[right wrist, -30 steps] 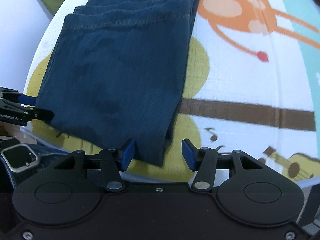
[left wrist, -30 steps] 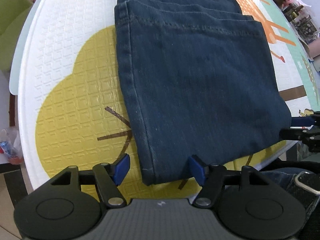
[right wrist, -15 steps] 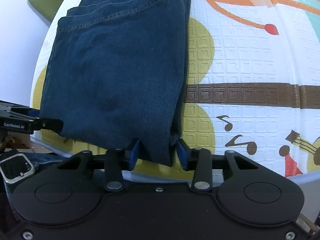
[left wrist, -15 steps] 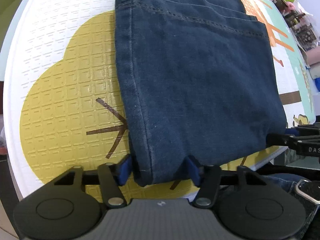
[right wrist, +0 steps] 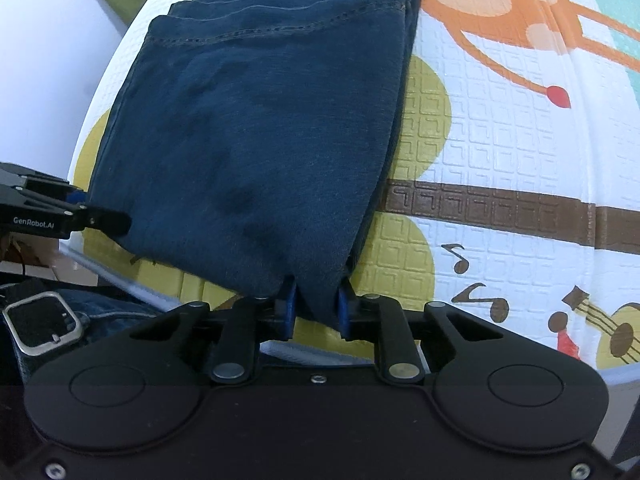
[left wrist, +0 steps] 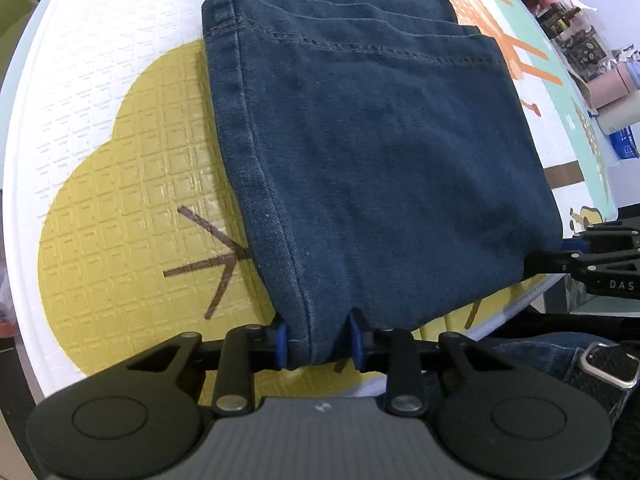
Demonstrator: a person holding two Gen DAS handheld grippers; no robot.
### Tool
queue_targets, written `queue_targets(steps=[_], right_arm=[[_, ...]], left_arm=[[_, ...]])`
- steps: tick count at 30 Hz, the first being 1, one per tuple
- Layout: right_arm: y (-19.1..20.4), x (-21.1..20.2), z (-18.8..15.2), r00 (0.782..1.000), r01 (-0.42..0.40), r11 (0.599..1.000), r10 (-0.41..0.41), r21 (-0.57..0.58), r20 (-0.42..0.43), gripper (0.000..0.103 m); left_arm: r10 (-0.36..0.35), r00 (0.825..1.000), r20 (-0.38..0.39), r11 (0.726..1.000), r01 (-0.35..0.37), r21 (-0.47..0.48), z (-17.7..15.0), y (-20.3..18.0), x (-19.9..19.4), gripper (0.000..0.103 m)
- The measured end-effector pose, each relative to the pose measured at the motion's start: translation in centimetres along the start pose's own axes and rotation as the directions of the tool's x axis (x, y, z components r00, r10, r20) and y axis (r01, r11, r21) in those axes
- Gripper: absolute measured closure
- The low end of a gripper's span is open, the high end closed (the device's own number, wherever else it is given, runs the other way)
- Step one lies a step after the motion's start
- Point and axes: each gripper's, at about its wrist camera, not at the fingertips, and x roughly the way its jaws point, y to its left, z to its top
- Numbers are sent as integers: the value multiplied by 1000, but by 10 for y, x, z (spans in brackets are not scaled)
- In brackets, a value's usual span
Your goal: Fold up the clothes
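Bare play mat [right wrist: 500, 152] is left free right of the jeans [right wrist: 260, 128]; near edge is blocked by both hand-held grippers; clutter [left wrist: 576, 40] crowds the far right corner.

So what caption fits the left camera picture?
Left tongs pinch a corner of the folded jeans on the play mat.

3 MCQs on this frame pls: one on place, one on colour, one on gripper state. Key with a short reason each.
1. Where do the jeans lie?
A. on the play mat
B. on a chair
C. in a basket

2. Colour of the pads on the left gripper?
A. red
B. blue
C. white

3. State of the right gripper?
A. open, clear of cloth
B. shut on nothing
C. shut on the jeans' near corner

Key: A, denim spread over the patterned mat; B, blue shows beside the denim; C, cloth pinched between both fingers.
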Motion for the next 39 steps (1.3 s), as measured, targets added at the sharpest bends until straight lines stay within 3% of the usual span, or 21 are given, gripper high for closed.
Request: queue_targets(steps=[11,19,27,39], right_arm=[[-6,-1,-20,995,-28,1000,26,-14,-99,85],[-10,-24,-9,996,-69,998,68,-5,-61,87],[-14,-63,31,987,-138,990,136,21,83,87],[-41,-68,88,953,-233,959,192,163,235,88]], left_arm=[[-32,996,-81,999,32,-1,-17,-7,6,72],[-98,992,-81,995,97,-12,-2,7,-18,73],[-185,982,40,980,187,-62,18,21,-57,75],[-216,958,188,944,254,-209,77,57,-53,78]])
